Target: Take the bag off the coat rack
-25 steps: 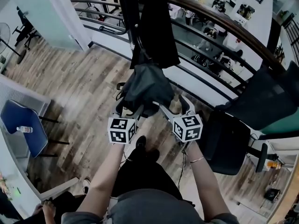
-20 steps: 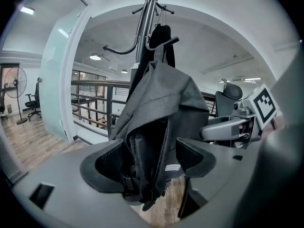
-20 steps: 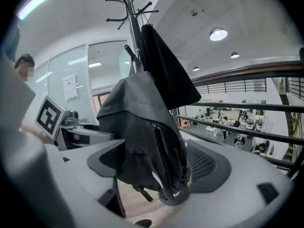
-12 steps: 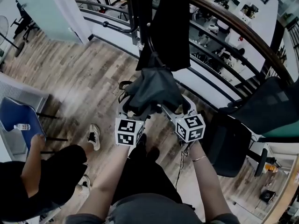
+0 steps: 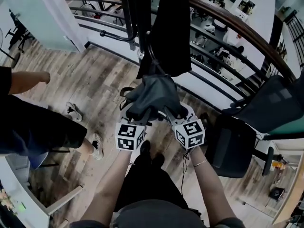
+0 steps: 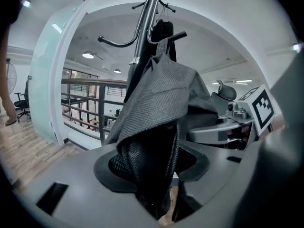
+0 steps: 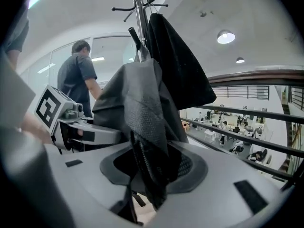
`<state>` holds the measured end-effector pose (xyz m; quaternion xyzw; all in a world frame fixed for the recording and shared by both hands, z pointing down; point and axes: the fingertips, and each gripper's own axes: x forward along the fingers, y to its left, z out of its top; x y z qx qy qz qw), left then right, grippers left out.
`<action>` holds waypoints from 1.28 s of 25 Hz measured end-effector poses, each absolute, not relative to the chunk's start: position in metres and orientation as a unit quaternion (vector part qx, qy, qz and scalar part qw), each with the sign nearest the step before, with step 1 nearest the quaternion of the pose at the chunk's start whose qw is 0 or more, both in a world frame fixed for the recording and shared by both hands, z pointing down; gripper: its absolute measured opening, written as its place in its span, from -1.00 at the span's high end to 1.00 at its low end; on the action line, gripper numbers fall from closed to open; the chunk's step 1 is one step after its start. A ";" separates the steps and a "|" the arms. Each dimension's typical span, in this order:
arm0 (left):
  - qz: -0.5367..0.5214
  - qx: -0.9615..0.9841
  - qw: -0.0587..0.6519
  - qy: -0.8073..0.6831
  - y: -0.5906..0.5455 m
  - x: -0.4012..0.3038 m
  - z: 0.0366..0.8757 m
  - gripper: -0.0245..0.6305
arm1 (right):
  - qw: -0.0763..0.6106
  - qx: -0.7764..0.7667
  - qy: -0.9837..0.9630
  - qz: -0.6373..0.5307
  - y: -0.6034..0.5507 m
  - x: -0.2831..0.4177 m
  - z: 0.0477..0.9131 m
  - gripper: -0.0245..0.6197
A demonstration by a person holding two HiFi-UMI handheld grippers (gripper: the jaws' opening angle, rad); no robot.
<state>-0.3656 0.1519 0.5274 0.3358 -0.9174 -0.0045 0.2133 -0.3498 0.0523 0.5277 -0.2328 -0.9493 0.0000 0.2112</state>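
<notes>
A dark grey bag (image 5: pixel 154 96) hangs by its strap from the black coat rack (image 5: pixel 135 13), next to a black garment (image 5: pixel 171 32). My left gripper (image 5: pixel 137 114) and right gripper (image 5: pixel 173 112) reach up at the bag's lower part from either side. Both pairs of jaws are closing, with bag fabric bunched between them. In the left gripper view the bag (image 6: pixel 161 99) drops into my left gripper (image 6: pixel 152 175), and the rack (image 6: pixel 147 23) rises behind. In the right gripper view the bag (image 7: pixel 137 103) fills my right gripper (image 7: pixel 152 170).
A person (image 5: pixel 28 122) in dark clothes walks on the wood floor at the left. A black office chair (image 5: pixel 228 146) stands close on the right. A curved railing (image 5: pixel 228 23) runs behind the rack, over a lower floor. A glass partition (image 5: pixel 47 18) stands far left.
Both grippers' jaws have narrowed onto the bag's lower fabric. A person has walked in from the lower left and crossed up the left side.
</notes>
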 end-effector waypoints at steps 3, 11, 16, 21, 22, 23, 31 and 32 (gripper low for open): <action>0.002 0.350 0.210 -0.913 0.150 -0.364 0.526 0.40 | 0.209 -0.227 -0.951 -0.013 0.059 -0.349 0.525 0.54; 0.023 0.397 0.199 -0.896 0.138 -0.344 0.512 0.81 | 0.196 -0.202 -0.957 -0.064 0.064 -0.335 0.509 0.68; 0.024 0.401 0.201 -0.893 0.137 -0.330 0.502 0.82 | 0.184 -0.199 -0.959 -0.080 0.065 -0.321 0.495 0.71; 0.022 0.403 0.199 -0.893 0.136 -0.318 0.493 0.83 | 0.169 -0.190 -0.963 -0.088 0.069 -0.306 0.478 0.77; 0.022 0.403 0.199 -0.893 0.136 -0.316 0.491 0.83 | 0.166 -0.189 -0.964 -0.089 0.070 -0.303 0.476 0.78; 0.023 0.403 0.198 -0.893 0.136 -0.313 0.489 0.83 | 0.164 -0.188 -0.964 -0.090 0.070 -0.300 0.473 0.79; 0.028 0.403 0.187 -0.895 0.137 -0.292 0.471 0.83 | 0.144 -0.184 -0.968 -0.088 0.073 -0.277 0.454 0.83; 0.028 0.403 0.185 -0.896 0.137 -0.289 0.468 0.83 | 0.141 -0.183 -0.969 -0.089 0.073 -0.274 0.451 0.84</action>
